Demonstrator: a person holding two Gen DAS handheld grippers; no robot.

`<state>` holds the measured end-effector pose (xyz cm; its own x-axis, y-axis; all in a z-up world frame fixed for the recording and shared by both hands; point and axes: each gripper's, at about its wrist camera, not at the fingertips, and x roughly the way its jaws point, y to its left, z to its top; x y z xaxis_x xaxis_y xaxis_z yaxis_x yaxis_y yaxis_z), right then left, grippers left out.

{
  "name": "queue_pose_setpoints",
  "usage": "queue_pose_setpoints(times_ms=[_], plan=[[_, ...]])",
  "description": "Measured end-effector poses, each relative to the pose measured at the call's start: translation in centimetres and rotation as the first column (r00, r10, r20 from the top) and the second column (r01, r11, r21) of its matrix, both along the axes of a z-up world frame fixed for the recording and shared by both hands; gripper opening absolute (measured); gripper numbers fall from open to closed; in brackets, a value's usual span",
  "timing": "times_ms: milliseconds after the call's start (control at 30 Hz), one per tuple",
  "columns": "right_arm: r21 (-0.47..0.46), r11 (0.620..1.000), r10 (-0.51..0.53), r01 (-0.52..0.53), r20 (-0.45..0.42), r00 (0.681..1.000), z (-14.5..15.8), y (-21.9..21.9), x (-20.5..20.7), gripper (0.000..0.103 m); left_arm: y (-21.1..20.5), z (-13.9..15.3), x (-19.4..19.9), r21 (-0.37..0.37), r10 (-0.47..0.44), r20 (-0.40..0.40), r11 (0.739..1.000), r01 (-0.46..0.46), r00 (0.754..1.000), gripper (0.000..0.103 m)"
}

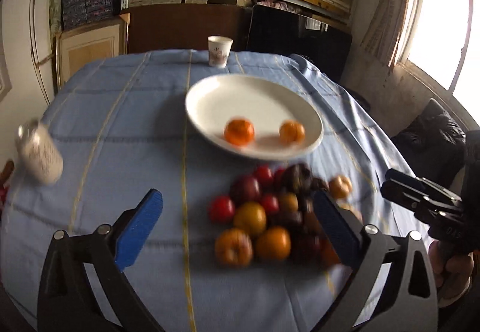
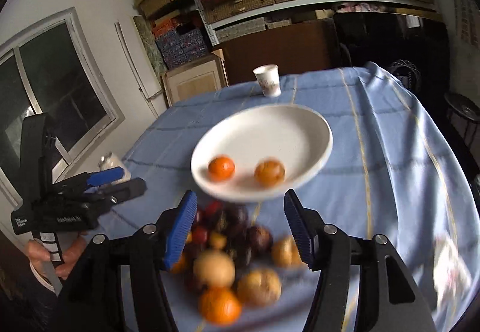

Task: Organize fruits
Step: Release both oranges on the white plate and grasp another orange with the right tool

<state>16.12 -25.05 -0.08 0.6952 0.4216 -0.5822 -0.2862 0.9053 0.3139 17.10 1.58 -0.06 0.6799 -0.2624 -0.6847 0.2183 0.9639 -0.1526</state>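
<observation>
A white plate (image 1: 255, 98) (image 2: 270, 128) holds two oranges (image 1: 239, 132) (image 2: 221, 167), side by side near its front rim. A blurred pile of mixed fruit (image 1: 270, 218) (image 2: 231, 266), orange, red and dark purple, lies on the cloth in front of the plate. My left gripper (image 1: 240, 227) is open and empty, hovering above the pile's left side. My right gripper (image 2: 240, 227) is open and empty, above the pile and just short of the plate. Each gripper shows in the other's view: the right one (image 1: 420, 197) and the left one (image 2: 114, 182).
A blue checked tablecloth (image 1: 120, 122) (image 2: 390, 167) covers the table. A paper cup (image 1: 220, 51) (image 2: 268, 80) stands at the far edge. A white jar (image 1: 40, 152) (image 2: 112, 164) stands at the left. Shelves of boxes lie behind.
</observation>
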Motion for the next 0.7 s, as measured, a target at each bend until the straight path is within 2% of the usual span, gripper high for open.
queue_pose_setpoints(times_ms=[67,233,333,400,500,700], plan=[[-0.018,1.000,-0.014,0.013,-0.030,0.999,-1.8,0.3,-2.8,0.061,0.6,-1.7,-1.9,-0.014,0.003,-0.001,1.000,-0.004,1.000,0.098],[-0.098,0.995,0.011,-0.018,-0.071,0.997,-4.2,2.7,-5.7,0.061,1.6,-4.8,-3.9,-0.036,-0.009,-0.042,0.999,0.007,0.999,0.098],[-0.105,0.994,0.032,-0.041,-0.087,0.996,-4.7,3.7,-5.8,0.059,2.2,-4.6,-4.6,-0.061,-0.004,-0.009,0.998,0.004,1.000,0.098],[-0.103,0.993,0.039,-0.049,-0.097,0.995,-4.9,4.3,-5.5,0.056,2.3,-5.2,-4.6,-0.054,-0.001,-0.022,0.999,0.000,1.000,0.098],[-0.122,0.992,0.027,-0.040,-0.107,0.994,-5.2,5.1,-4.9,0.052,2.9,-5.3,-4.7,-0.088,0.001,-0.033,0.996,-0.004,0.999,0.098],[-0.165,0.986,-0.008,-0.014,-0.134,0.991,-5.7,5.6,-4.2,0.051,3.6,-5.5,-4.7,-0.129,0.004,-0.043,0.992,-0.010,0.999,0.098]])
